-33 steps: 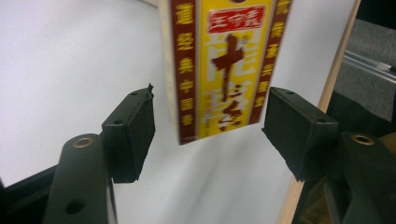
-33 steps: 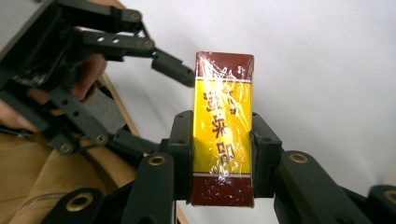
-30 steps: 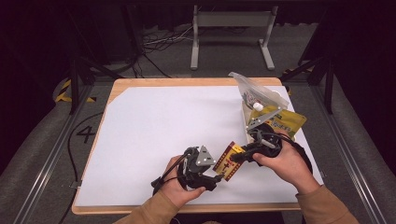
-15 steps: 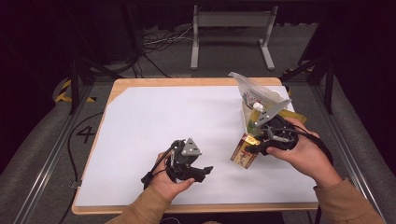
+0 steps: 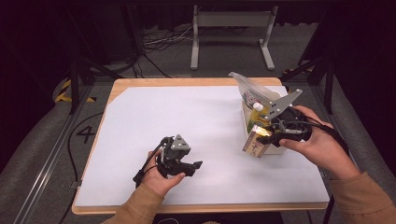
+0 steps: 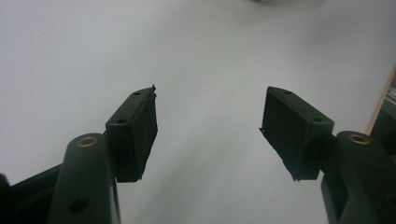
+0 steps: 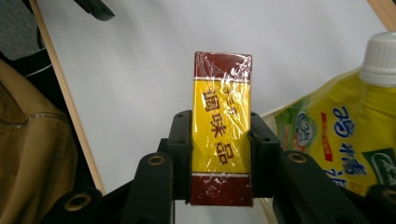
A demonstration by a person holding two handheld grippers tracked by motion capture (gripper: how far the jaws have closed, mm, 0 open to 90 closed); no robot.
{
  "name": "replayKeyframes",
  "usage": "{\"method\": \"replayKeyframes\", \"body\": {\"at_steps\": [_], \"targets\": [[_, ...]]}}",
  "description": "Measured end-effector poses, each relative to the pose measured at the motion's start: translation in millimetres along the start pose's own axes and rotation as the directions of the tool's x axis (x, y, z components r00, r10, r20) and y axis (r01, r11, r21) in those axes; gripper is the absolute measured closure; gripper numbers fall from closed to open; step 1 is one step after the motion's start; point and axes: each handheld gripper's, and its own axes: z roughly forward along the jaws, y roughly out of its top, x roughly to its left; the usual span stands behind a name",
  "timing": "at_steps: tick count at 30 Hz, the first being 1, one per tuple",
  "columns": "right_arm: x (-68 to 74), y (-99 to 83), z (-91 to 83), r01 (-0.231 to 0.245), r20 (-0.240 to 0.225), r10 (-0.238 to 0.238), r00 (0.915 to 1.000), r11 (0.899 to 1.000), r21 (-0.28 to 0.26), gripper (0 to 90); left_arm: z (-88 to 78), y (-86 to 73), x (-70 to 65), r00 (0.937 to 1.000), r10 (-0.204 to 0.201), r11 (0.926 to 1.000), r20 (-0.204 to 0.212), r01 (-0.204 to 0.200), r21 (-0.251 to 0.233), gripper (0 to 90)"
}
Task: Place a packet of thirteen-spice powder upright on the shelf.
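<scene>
A yellow and dark red box wrapped in clear film hangs above the right side of the white tabletop. My right gripper is shut on it. In the right gripper view both pads press on the long sides of the box, and the right gripper holds it by its lower half. My left gripper lies low over the table's near middle, open. In the left gripper view the left gripper has bare white surface between its jaws, which have just been closing a little.
A yellow drink pouch with a white cap stands in a white container right behind the held box, and the pouch is close beside my right jaw. A clear plastic bag rises behind it. The table's wooden edge runs along the front.
The two grippers were together at the box; now they are apart. My right gripper has carried the box right and upward toward the pouch. My left gripper has moved left with nothing in it.
</scene>
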Motion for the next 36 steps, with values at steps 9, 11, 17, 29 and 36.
{"method": "replayKeyframes", "body": {"at_steps": [9, 11, 17, 29, 36], "targets": [[-11.0, -2.3, -9.8, 0.052, 0.032, -0.052, 0.9981, 0.999, 0.013, 68.4, -3.3, -2.9, 5.0, 0.9999, -0.015, 0.9999, -0.007, 0.015, -0.004, 36.3], [-13.5, -2.9, -12.2, 0.067, 0.043, -0.067, 0.9968, 0.998, 0.015, 68.5, -4.1, -3.2, 5.8, 0.9998, -0.015, 0.9999, -0.010, 0.015, -0.004, 36.3], [-19.8, -6.0, -17.7, 0.097, 0.084, -0.099, 0.9915, 0.995, 0.033, 68.5, -4.4, -3.5, 6.4, 0.9998, -0.017, 0.9998, -0.008, 0.017, -0.006, 36.4], [-29.3, -12.7, -20.2, 0.146, 0.106, -0.152, 0.9826, 0.987, 0.068, 68.4, -4.4, -3.8, 7.4, 0.9998, -0.021, 0.9998, -0.006, 0.021, -0.006, 36.4], [-35.2, -19.2, -17.8, 0.165, 0.087, -0.172, 0.9813, 0.983, 0.078, 68.4, -4.3, -4.1, 7.7, 0.9997, -0.023, 0.9997, -0.005, 0.023, -0.006, 36.5]]}}
